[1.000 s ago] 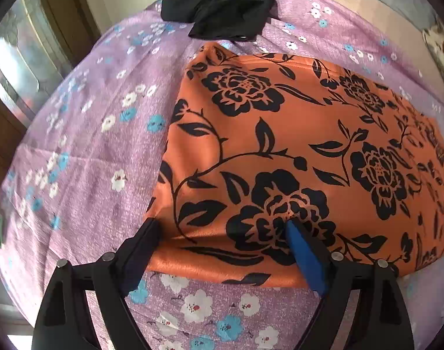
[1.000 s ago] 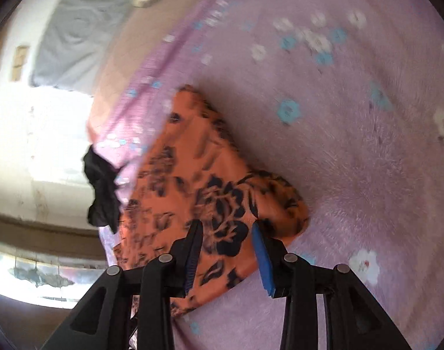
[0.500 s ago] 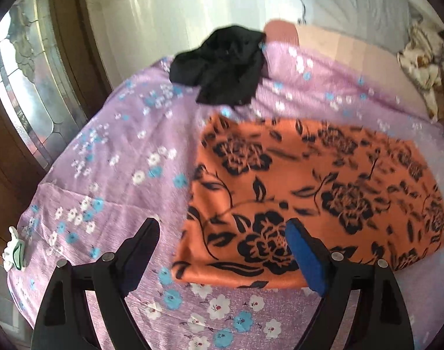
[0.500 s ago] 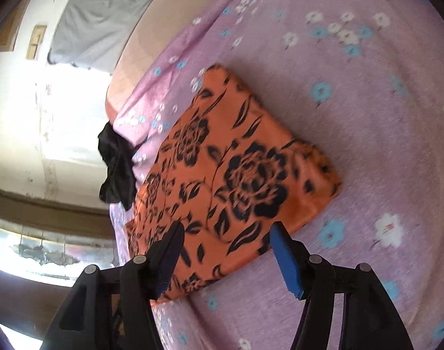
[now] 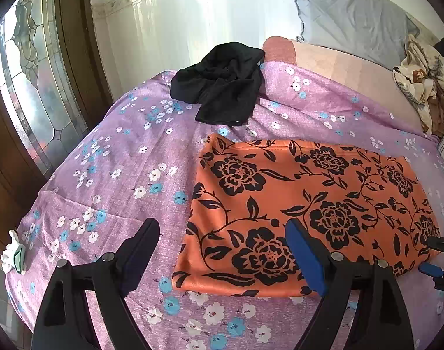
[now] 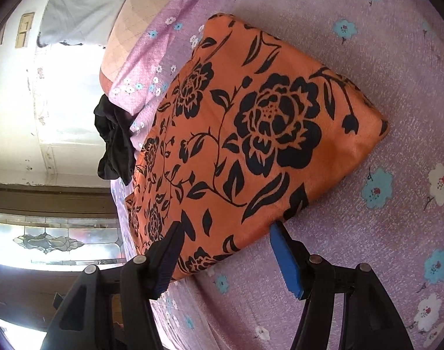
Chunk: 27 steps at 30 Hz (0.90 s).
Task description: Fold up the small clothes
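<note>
Orange floral cloth [image 5: 306, 213] lies folded flat in a rectangle on the bed, on the purple flowered sheet [image 5: 128, 160]; taking this cloth as landmark for everything. Left tool [image 5: 223, 258] hovers over the cloth's near-left corner, jaws wide apart, nothing gripped, one finger above the sheet, the other above the cloth. Right tool [image 6: 224, 258] is at the cloth's near edge, jaws apart, fabric edge seen between them but pads not pressing on it; its tips also show at the cloth's right end in the left wrist view. Black garment [image 5: 222, 84] sits crumpled beyond the cloth's far-left corner, near but apart. Patterned bundle [image 5: 423, 78] far right of the cloth.
</note>
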Tool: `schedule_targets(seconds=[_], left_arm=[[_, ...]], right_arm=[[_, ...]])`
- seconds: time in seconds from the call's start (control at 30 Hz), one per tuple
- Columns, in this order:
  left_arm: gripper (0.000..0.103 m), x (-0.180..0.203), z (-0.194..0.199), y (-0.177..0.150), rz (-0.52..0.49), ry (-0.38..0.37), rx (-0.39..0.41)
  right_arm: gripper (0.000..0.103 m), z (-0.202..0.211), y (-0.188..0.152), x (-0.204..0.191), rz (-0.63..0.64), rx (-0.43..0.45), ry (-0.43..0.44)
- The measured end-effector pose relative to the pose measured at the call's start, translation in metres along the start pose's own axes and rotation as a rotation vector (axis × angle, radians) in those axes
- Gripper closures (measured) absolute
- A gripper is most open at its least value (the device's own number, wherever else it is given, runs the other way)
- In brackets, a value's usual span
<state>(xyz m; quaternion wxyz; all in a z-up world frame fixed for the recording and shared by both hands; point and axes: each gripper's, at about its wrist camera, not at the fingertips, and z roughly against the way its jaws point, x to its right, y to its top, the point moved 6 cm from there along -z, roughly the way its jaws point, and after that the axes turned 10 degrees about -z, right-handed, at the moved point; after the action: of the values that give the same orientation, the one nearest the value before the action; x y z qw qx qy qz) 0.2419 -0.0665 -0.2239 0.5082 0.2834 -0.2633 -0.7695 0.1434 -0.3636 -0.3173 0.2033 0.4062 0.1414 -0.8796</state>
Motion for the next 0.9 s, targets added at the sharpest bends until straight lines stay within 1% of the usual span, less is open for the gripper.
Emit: schedule_targets(seconds=[0.5, 0.9], left_arm=[[0.015, 0.009, 0.006, 0.007, -0.006, -0.021, 0.027], [0.015, 0.018, 0.008, 0.011, -0.014, -0.042, 0.036]], right_arm=[[0.038, -0.002, 0.0, -0.013, 0.019, -0.008, 0.016], [0.038, -0.003, 0.001, -0.013, 0.026, -0.018, 0.016]])
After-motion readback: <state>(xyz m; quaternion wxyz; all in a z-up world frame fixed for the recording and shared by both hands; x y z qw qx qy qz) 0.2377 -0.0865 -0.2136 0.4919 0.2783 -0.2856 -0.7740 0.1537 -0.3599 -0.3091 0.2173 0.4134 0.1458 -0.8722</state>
